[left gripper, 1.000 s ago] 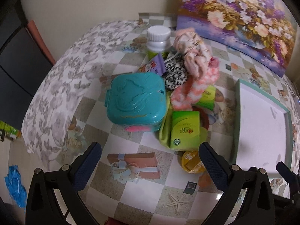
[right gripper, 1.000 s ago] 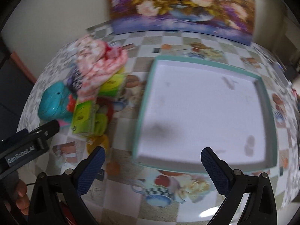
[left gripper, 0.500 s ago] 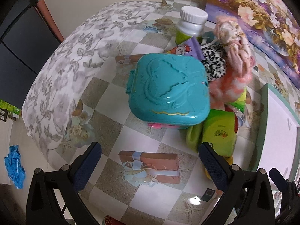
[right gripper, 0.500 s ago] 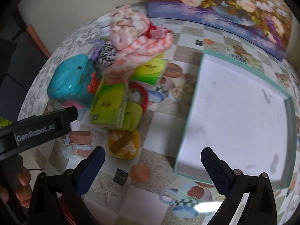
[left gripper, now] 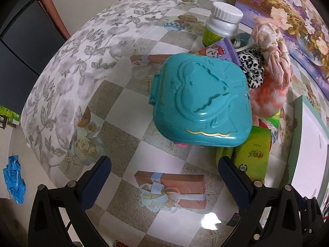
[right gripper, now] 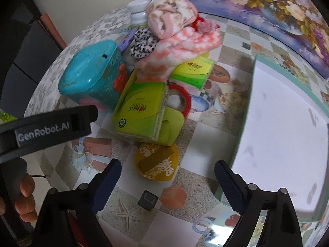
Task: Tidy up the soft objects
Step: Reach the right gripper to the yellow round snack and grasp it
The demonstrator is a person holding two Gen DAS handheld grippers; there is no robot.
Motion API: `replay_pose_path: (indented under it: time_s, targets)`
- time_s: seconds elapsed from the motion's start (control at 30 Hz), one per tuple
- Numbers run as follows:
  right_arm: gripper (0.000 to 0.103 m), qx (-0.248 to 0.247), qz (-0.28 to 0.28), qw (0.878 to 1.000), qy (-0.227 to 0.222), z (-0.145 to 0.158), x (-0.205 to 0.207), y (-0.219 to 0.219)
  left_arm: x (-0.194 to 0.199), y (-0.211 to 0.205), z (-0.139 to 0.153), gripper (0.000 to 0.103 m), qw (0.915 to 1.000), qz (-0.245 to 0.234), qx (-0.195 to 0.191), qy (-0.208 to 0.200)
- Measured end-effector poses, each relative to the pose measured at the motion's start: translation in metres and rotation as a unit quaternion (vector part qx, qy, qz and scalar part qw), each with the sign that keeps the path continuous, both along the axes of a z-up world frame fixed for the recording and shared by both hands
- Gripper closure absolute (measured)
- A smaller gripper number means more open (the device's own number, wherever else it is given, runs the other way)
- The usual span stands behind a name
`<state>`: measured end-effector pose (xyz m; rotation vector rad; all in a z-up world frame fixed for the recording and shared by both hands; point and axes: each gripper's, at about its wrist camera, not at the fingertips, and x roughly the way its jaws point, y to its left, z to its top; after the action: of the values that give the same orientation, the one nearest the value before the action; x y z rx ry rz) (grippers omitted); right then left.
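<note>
A heap of soft things lies on the checked tablecloth: a pink floral cloth (right gripper: 170, 18), a fuzzy pink-and-white cloth (right gripper: 185, 43) and a leopard-print cloth (right gripper: 141, 43). They rest on green tissue packs (right gripper: 141, 111) beside a teal plastic case (left gripper: 201, 100). My left gripper (left gripper: 163, 168) hangs open over the cloth just in front of the case, with nothing between its fingers. My right gripper (right gripper: 167, 170) is closing. A round yellow packet (right gripper: 156, 162) sits between its fingers, and the pads do not touch it.
A white tray with a teal rim (right gripper: 253, 94) lies right of the heap. A white-capped bottle (left gripper: 223, 24) stands behind the case. A red ring (right gripper: 183, 98) lies by the tissue packs. A flower painting (right gripper: 267, 6) leans at the back. A person's hand (right gripper: 24, 195) holds the left gripper's body (right gripper: 47, 125).
Both grippers came lower and closer to the heap. The right one swung left from the tray until the yellow packet lay between its fingers, which have narrowed a little. The left stays open.
</note>
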<state>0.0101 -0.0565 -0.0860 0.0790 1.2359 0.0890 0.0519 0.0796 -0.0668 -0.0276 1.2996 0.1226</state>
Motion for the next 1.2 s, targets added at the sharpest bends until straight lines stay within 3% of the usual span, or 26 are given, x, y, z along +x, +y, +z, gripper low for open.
replay_pose_path:
  time_s: [0.37,0.57,0.83,1.2]
  targets:
    - [0.020,-0.018,0.024,0.999,0.028,-0.024,0.014,0.018,0.009,0.011,-0.018,0.000,0.9998,0.005,-0.006,0.018]
    - [0.021,-0.040,0.032,0.998,0.021,-0.030,0.016,0.035,0.013,0.012,-0.022,0.000,0.9997,0.005,-0.006,0.021]
    - [0.049,-0.055,0.044,0.997,0.005,-0.030,0.011,0.051,0.011,0.010,-0.023,0.000,0.9995,0.007,-0.009,0.028]
    - [0.049,-0.020,0.021,0.999,0.017,-0.021,0.006,0.016,0.006,0.001,-0.014,0.000,0.9993,-0.002,-0.018,0.032]
